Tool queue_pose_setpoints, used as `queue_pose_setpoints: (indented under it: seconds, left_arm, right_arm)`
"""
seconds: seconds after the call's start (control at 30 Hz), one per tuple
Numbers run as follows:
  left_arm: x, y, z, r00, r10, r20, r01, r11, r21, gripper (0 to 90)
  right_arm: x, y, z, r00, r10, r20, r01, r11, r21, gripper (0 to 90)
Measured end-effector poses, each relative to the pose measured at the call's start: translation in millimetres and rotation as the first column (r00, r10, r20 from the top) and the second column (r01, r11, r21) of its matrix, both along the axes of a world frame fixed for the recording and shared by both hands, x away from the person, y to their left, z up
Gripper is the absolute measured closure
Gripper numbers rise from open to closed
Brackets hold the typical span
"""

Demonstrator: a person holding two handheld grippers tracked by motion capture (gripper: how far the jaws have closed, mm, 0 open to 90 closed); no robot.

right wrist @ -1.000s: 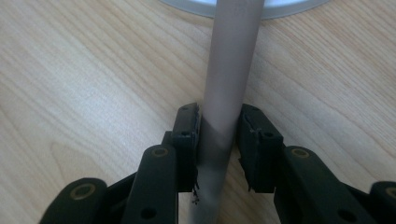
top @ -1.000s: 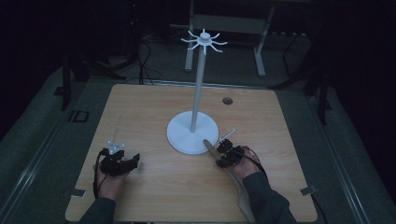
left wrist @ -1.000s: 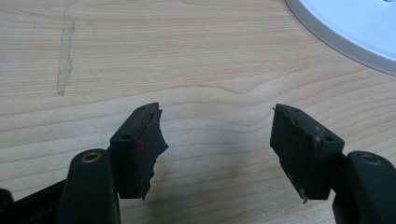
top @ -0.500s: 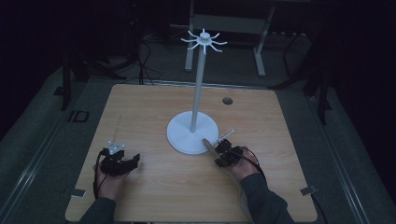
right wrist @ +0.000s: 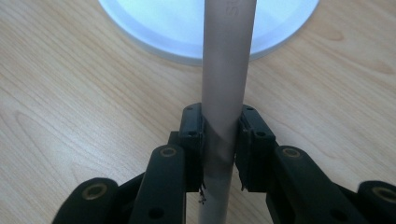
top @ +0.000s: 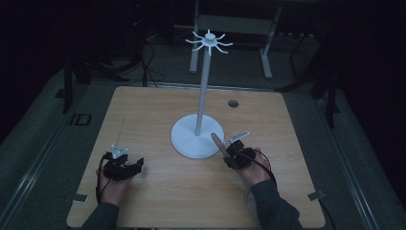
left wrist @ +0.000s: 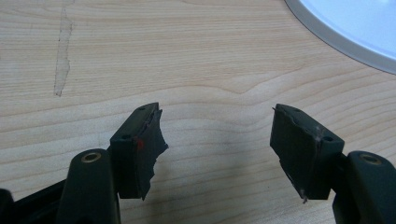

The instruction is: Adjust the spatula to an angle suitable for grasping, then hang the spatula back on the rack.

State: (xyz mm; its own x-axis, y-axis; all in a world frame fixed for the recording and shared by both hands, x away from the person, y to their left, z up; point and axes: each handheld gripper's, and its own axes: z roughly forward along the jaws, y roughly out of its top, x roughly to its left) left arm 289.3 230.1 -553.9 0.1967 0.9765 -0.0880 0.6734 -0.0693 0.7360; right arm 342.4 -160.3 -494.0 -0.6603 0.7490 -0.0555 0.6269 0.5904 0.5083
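Note:
A tall white stand [top: 203, 91] with a ring of hooks at its top rises from a round white base [top: 197, 136] in the middle of the wooden table [top: 153, 110]. My right gripper [top: 229, 153] is by the base's near right rim, shut on a grey-beige rod [top: 218, 142] that points up and left over the base. In the right gripper view the rod [right wrist: 227, 70] runs straight out between the pads [right wrist: 192, 135], with the base [right wrist: 159, 23] beyond it. At the near left, my left gripper [top: 132, 163] rests open; its jaws [left wrist: 217, 122] frame bare wood, and the base's edge [left wrist: 355, 28] is at the upper right.
A small dark round hole [top: 233, 103] sits in the tabletop behind and to the right of the stand. Beyond the far edge stand a metal frame [top: 234, 24] and cables on a dark floor. Bare wood lies between the two hands.
The right gripper has closed on the rod and risen slightly with it, so the rod's far end now lies over the base. The left hand has kept still.

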Motion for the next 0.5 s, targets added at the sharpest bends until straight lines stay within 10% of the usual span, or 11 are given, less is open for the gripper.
queue_pose_setpoints:
  seconds: [0.5]
  left_arm:
    - [-0.5,0.5,0.3,1.0000,0.001,0.002,-0.001,1.0000,0.000,34.3]
  right_arm:
    - [-12.0,-10.3,22.3,0.9954,-0.026,0.092,0.020,0.997,0.070,74.3]
